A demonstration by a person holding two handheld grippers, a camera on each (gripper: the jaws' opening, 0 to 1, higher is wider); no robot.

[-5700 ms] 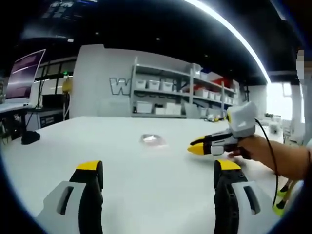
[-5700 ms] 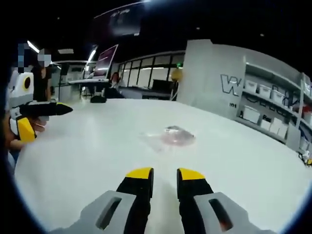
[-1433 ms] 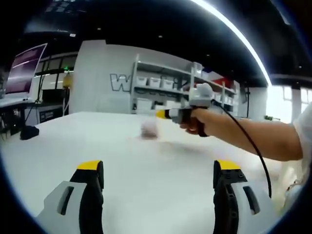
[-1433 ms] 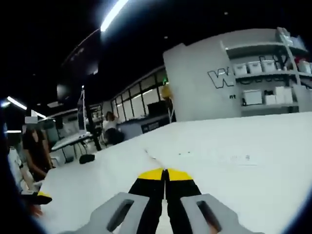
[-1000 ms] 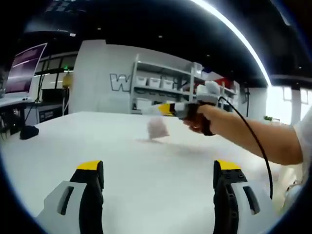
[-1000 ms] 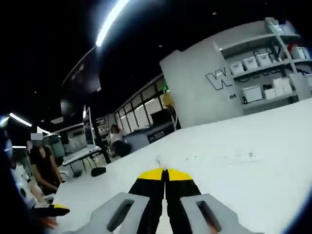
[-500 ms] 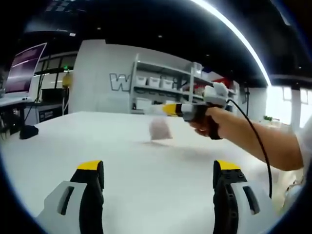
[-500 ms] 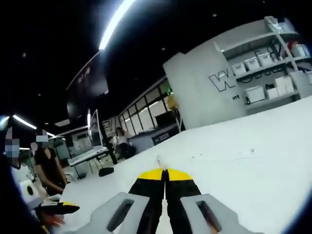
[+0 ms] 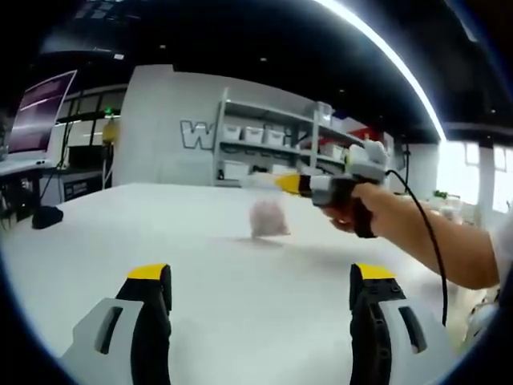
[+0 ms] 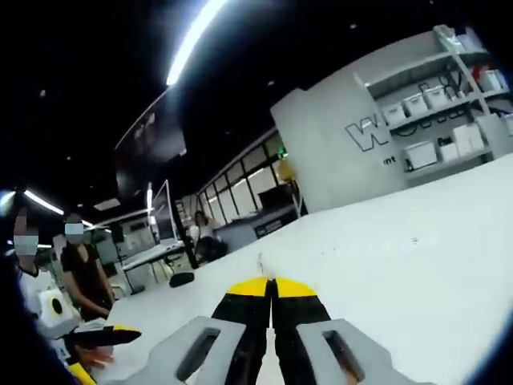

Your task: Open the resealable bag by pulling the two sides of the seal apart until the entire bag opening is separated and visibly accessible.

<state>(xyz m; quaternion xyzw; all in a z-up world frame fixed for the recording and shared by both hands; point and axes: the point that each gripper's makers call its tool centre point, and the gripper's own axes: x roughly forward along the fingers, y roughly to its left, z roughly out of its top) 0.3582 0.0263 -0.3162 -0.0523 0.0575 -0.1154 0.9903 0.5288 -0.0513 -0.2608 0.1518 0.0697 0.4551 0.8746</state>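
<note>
Spreading wide across both views, the white table [image 9: 240, 273] lies under everything. Above it, the right gripper [image 9: 282, 182] holds the bag [image 9: 268, 216] pinched by its top edge, jaws pressed together, so the bag dangles clear of the surface. Thin, limp and probably slippery film, it looks very light; the free lip opposite the clamped one seems the place to seize. The left gripper [image 9: 260, 281] waits wide apart, holding nothing.

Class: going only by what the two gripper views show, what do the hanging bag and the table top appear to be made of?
The resealable bag: thin, clear, flexible plastic film, judging by its see-through, limp hang from the right gripper; something pinkish sits inside. The table: smooth matte white, probably laminate or painted board; only soft reflections show.
</note>
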